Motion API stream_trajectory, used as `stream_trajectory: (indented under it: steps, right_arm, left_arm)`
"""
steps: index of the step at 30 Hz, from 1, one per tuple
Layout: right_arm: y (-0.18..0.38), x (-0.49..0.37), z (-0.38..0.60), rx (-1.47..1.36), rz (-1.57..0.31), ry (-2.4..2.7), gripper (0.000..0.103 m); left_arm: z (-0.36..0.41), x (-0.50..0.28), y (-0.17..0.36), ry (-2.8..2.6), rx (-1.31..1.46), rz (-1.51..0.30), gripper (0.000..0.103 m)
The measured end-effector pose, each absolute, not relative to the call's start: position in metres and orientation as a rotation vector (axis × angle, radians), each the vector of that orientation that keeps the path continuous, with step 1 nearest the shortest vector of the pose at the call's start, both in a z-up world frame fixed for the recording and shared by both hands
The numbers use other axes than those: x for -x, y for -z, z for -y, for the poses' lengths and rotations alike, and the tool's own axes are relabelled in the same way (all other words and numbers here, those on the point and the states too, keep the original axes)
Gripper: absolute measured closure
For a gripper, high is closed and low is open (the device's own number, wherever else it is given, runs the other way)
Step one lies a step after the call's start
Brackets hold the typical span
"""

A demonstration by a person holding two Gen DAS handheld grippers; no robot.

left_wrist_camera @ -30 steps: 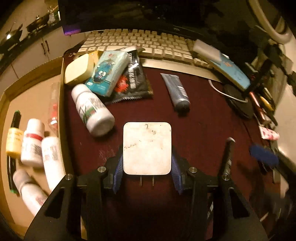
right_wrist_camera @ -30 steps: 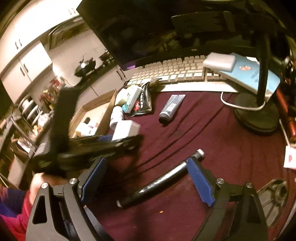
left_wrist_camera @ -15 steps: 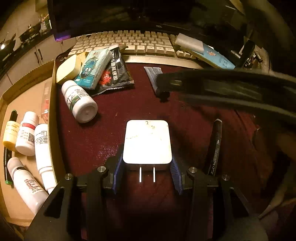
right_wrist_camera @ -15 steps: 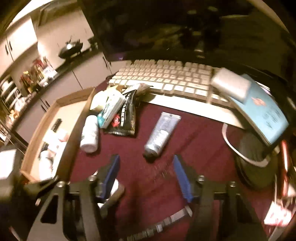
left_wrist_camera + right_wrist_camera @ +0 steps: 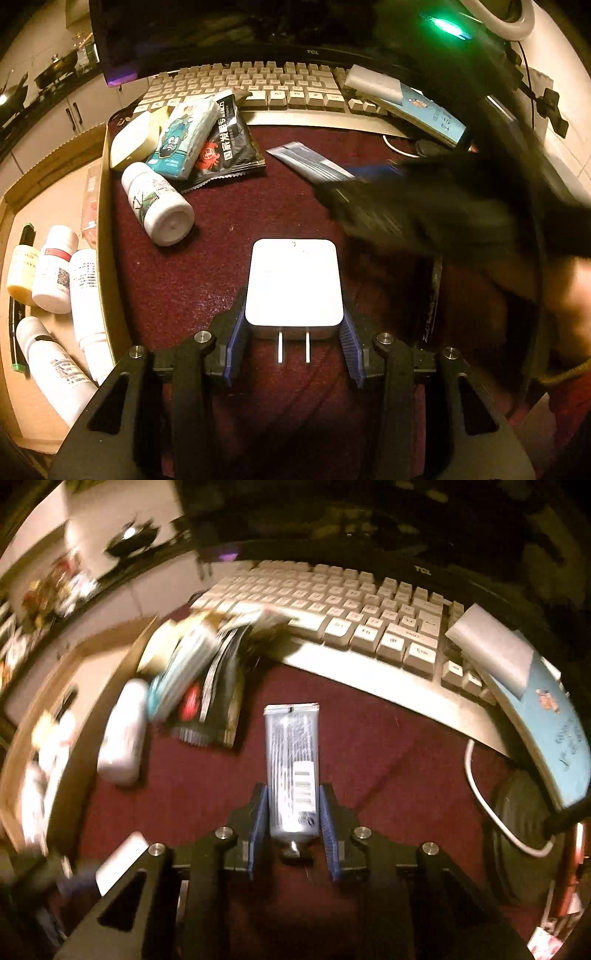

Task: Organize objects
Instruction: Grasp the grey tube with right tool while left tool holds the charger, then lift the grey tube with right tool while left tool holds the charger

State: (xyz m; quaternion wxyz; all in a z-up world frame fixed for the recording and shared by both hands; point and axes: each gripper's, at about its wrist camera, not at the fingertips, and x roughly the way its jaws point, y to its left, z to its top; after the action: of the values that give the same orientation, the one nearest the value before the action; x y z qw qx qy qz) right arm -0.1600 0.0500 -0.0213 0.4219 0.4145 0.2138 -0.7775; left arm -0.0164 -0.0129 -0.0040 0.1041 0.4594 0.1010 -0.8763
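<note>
- Surface [image 5: 207,280] under my tools is covered in dark red cloth, with a monitor [image 5: 236,33] and a pale keyboard [image 5: 258,88] along its far edge.
- Cardboard box [image 5: 105,229] sits at the left edge, and I see white bottles [image 5: 51,273] lying inside.
- Clutter near the box: a teal tissue pack [image 5: 184,140] on a black snack bag [image 5: 229,147], with a white bottle [image 5: 159,203] lying on its side beside them.
- My left tool [image 5: 293,339] is clenched on the white charger [image 5: 293,284], prongs toward me.
- My right tool [image 5: 293,830] is closing; the grey tube [image 5: 291,768] lies between its pads, cap toward me, though I cannot tell whether they press it.
- My right arm crosses the left view as a dark blur, hiding much of the tube.
</note>
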Motion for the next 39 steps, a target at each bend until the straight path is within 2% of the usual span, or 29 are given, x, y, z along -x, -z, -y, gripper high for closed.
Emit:
stream_trajectory:
  steps: [4, 6, 12, 15, 16, 18, 21, 23, 39]
  right_arm:
    - [0.020, 0.146, -0.079, -1.030, -0.566, 1.914, 0.077]
    - [0.021, 0.149, -0.081, -1.072, -0.525, 1.899, 0.077]
    - [0.020, 0.149, -0.072, -1.069, -0.567, 1.894, 0.075]
    - [0.020, 0.154, -0.065, -1.082, -0.580, 1.898, 0.062]
    - [0.021, 0.155, -0.062, -1.079, -0.595, 1.908, 0.052]
    - [0.022, 0.156, -0.058, -1.061, -0.599, 1.919, 0.050]
    - [0.023, 0.153, -0.057, -1.025, -0.597, 1.915, 0.055]
    - [0.022, 0.151, -0.056, -1.009, -0.588, 1.896, 0.077]
    - [-0.014, 0.133, -0.088, -0.884, -0.449, 1.944, 0.078]
  left_arm:
    - [0.010, 0.018, 0.004, 2.574, -1.360, -0.276, 0.058]
    - [0.009, 0.018, 0.005, 2.572, -1.358, -0.269, 0.058]
    - [0.009, 0.019, 0.004, 2.581, -1.366, -0.270, 0.058]
    - [0.006, 0.017, 0.004, 2.583, -1.367, -0.249, 0.058]
    - [0.005, 0.016, 0.004, 2.584, -1.367, -0.246, 0.058]
    - [0.005, 0.016, 0.005, 2.589, -1.365, -0.243, 0.058]
    - [0.006, 0.014, 0.004, 2.598, -1.351, -0.247, 0.058]
    - [0.005, 0.014, 0.004, 2.601, -1.348, -0.236, 0.058]
    - [0.010, 0.006, -0.005, 2.690, -1.302, -0.421, 0.059]
